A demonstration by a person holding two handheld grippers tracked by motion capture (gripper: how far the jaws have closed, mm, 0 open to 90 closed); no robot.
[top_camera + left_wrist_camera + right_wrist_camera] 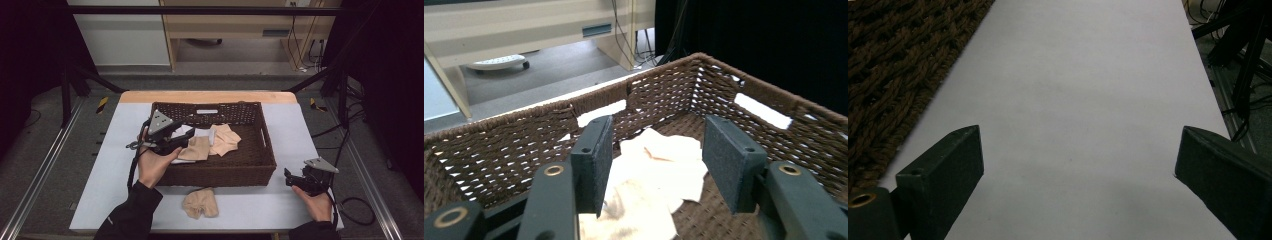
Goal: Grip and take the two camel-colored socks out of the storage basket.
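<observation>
A brown wicker basket (pixel 220 175) stands in the middle of the white table (pixel 287 125). Inside it lie a peach cloth (pixel 226 140), a second beige cloth (pixel 196 149) and a white cloth (pixel 202 132). My left gripper (pixel 184 138) hangs over the basket's left part, open, its jaws apart above the cloths (pixel 659 172) with nothing between them (pixel 656 160). Another beige cloth (pixel 201 202) lies crumpled on the table in front of the basket. My right gripper (pixel 288 178) rests low at the basket's right, open wide over bare table (pixel 1078 165).
The basket's woven wall (pixel 893 65) runs close along the right gripper's left jaw. Its far wall (pixel 524 145) has handle slots. Black frame posts and cables (pixel 345 145) stand off the table's right edge; a wooden cabinet (pixel 235 25) is behind.
</observation>
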